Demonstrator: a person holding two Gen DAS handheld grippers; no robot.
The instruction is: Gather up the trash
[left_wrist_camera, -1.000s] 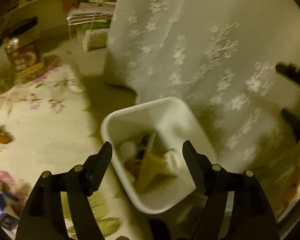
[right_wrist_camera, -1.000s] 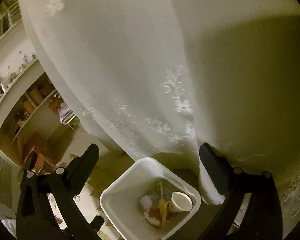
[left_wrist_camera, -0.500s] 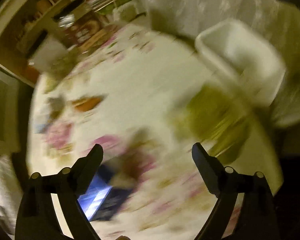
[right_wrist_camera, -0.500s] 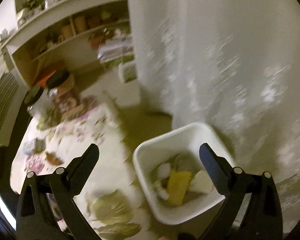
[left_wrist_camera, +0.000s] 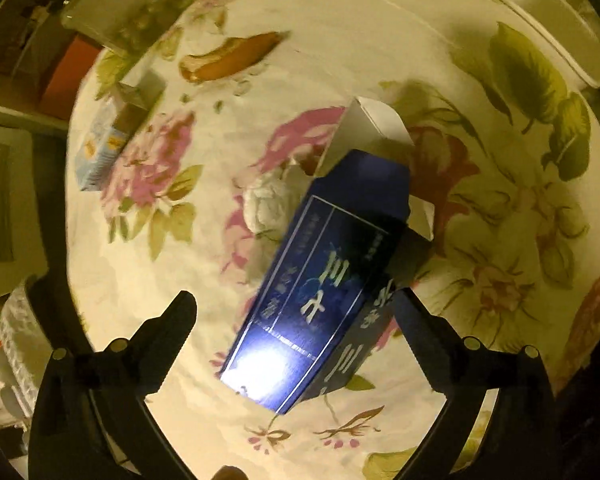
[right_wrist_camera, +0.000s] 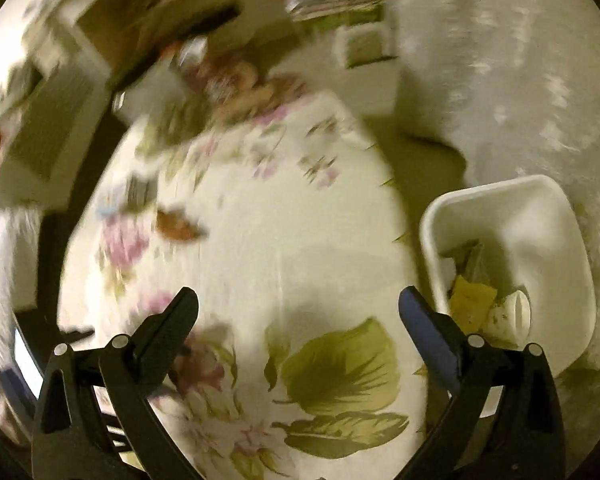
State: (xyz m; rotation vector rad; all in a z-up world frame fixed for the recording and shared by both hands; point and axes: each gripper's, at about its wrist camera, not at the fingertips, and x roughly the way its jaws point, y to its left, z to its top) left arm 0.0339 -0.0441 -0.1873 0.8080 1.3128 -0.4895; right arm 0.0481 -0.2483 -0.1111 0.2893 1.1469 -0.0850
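Bin (right_wrist_camera: 540, 216) at 3 o'clock w/ some trash in. Blue box (left_wrist_camera: 324, 280), tissue (left_wrist_camera: 268, 202), small carton (left_wrist_camera: 100, 148), peel (left_wrist_camera: 228, 60) left on desk (left_wrist_camera: 340, 40). L gripper (left_wrist_camera: 294, 312) spread wide over box, empty; R gripper (right_wrist_camera: 298, 308) open, empty.

Left gripper (left_wrist_camera: 294, 306): jaws spread wide, fingers pointing toward 12 o'clock, nothing gripped. Right gripper (right_wrist_camera: 299, 302): jaws equally wide, empty.

I see a dark blue carton (left_wrist_camera: 332, 264) with white lettering, a cream tablecloth (left_wrist_camera: 340, 60) with pink flowers and green leaves, a white bin (right_wrist_camera: 540, 220).
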